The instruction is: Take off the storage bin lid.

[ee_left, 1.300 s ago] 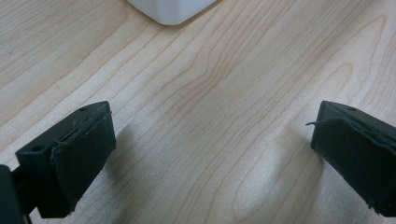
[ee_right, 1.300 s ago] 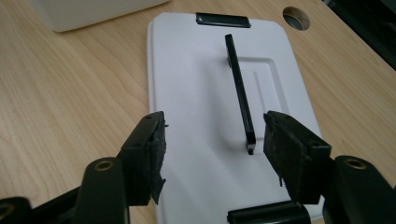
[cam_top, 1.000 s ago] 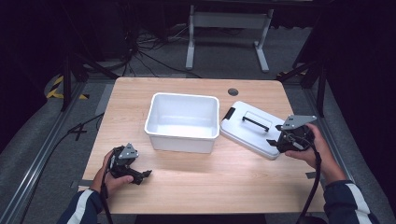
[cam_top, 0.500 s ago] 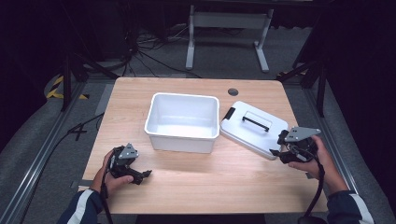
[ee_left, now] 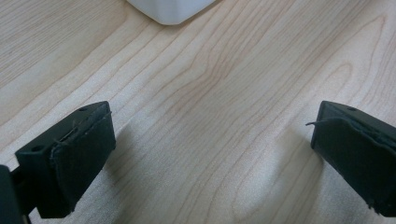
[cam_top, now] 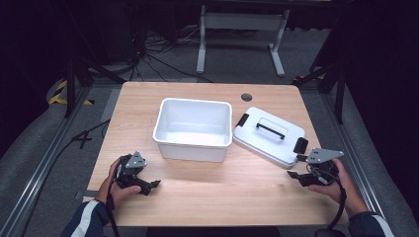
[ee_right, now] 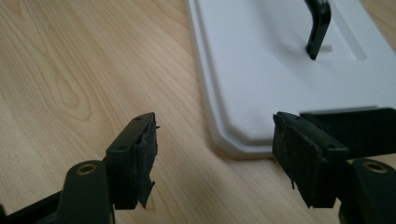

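Overhead, lid [cam_top: 269, 134] beside tub [cam_top: 193, 129]

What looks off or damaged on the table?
The lid lies off the bin, skewed to the table edges, one corner beside the bin's rim. The right gripper's pads are frayed at the edges. No spill shows.
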